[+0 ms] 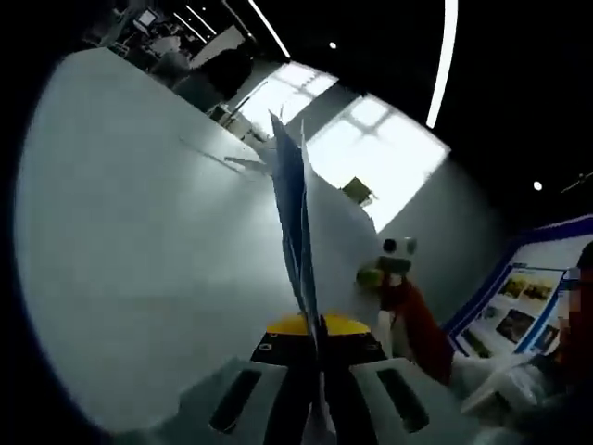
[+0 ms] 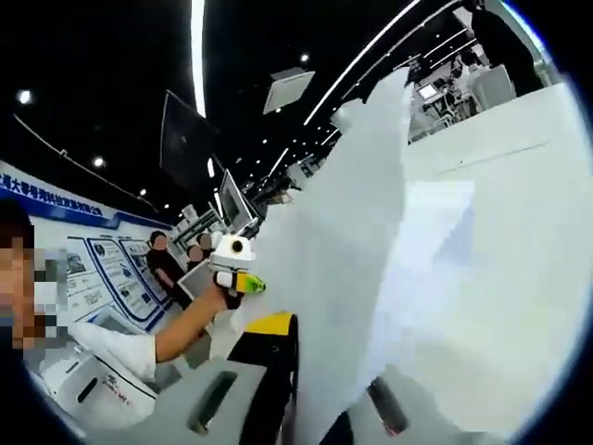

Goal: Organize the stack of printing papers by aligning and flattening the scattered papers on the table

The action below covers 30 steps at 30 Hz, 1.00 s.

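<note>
A stack of white printing papers [image 1: 295, 199] stands on edge above the white table [image 1: 120, 232], seen almost edge-on in the left gripper view. My left gripper [image 1: 315, 341] is shut on its lower edge, black and yellow jaws pressed on both sides. Beyond the sheets, the right gripper [image 1: 389, 264] holds the same stack. In the right gripper view the papers [image 2: 361, 250] show as a broad white face rising over the table [image 2: 528, 278]. My right gripper [image 2: 320, 375] is shut on them, and the left gripper [image 2: 232, 267] grips their far edge, held by a hand.
Bright windows [image 1: 371, 153] lie beyond the table's far edge. A wall of blue-framed posters [image 2: 102, 273] and a grey machine [image 2: 88, 389] stand by the person in a white sleeve [image 2: 116, 348]. Other people [image 2: 167, 260] stand further back near monitors [image 2: 232, 209].
</note>
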Each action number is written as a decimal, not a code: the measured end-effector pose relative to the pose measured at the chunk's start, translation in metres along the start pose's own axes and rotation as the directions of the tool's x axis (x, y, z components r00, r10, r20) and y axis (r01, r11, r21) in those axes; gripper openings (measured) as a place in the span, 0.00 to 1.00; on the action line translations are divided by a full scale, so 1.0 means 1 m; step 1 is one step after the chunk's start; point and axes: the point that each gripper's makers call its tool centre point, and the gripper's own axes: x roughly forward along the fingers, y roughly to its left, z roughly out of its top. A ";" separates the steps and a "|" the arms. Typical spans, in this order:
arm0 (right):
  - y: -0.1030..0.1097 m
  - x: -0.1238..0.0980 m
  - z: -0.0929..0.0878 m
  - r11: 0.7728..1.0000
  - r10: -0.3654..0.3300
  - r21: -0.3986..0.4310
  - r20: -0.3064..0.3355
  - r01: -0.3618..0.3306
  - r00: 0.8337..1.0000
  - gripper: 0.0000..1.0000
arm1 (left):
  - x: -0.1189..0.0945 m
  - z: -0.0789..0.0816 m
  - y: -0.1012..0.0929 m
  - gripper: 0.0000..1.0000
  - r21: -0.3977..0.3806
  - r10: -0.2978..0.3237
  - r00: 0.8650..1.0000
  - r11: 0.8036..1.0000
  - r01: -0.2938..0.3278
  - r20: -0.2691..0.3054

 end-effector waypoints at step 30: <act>-0.031 0.002 -0.031 0.913 -0.177 -0.383 -0.069 0.138 0.982 0.00 | 0.004 -0.009 0.052 0.06 0.440 0.200 0.977 0.886 -0.150 -0.069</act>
